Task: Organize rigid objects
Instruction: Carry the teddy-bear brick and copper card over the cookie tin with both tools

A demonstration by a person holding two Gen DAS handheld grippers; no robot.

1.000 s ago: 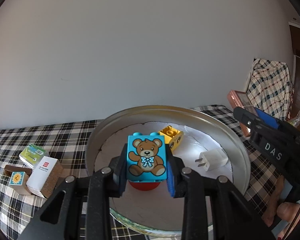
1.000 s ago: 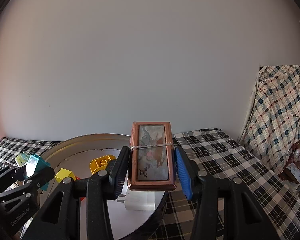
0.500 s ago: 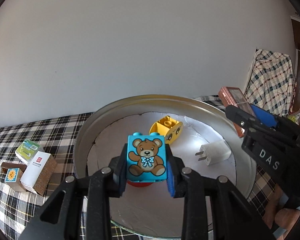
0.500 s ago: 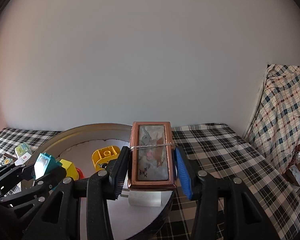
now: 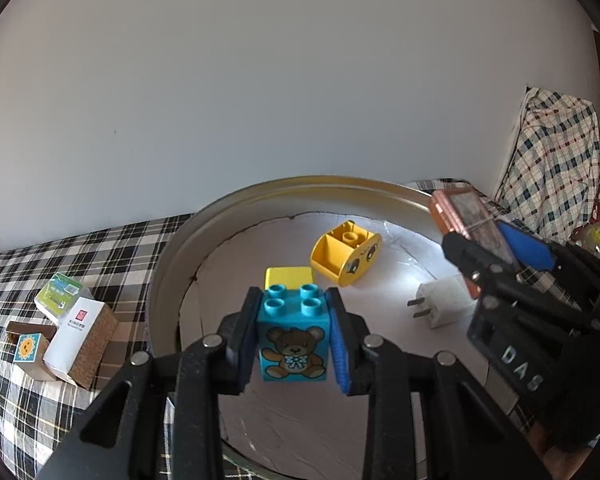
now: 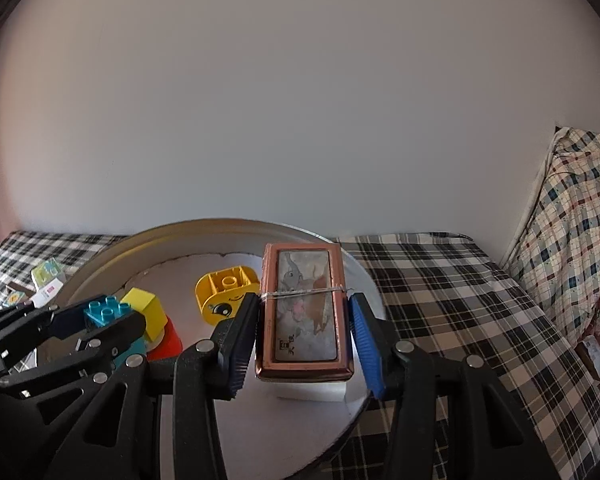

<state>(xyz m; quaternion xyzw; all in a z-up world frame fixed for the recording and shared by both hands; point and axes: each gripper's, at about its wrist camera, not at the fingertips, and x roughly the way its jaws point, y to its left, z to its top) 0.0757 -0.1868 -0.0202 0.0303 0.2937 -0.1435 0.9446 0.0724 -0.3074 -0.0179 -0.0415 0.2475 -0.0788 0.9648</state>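
My left gripper (image 5: 292, 338) is shut on a blue brick with a teddy bear (image 5: 292, 344), studs up, low over the round metal tray (image 5: 220, 210). A yellow block (image 5: 289, 278) sits just behind it. Farther in lie a yellow curved brick with eyes (image 5: 346, 256) and a white charger plug (image 5: 440, 304). My right gripper (image 6: 304, 336) is shut on a copper-framed picture box (image 6: 304, 312), held over the tray's right side above the plug (image 6: 312, 390). In the right wrist view the left gripper (image 6: 96, 320) holds the blue brick (image 6: 106, 310) next to the yellow block (image 6: 144, 312), which sits on a red piece (image 6: 168, 342).
Left of the tray, on the checked cloth (image 5: 112, 248), lie a white carton (image 5: 80, 340), a green box (image 5: 58, 296) and a small sun-print box (image 5: 27, 348). A checked cover (image 6: 572, 216) drapes something at the far right.
The blue brick now shows its studs and sits lower between the left jaws, with the yellow block revealed behind. The right gripper and its box have come lower and further in over the tray.
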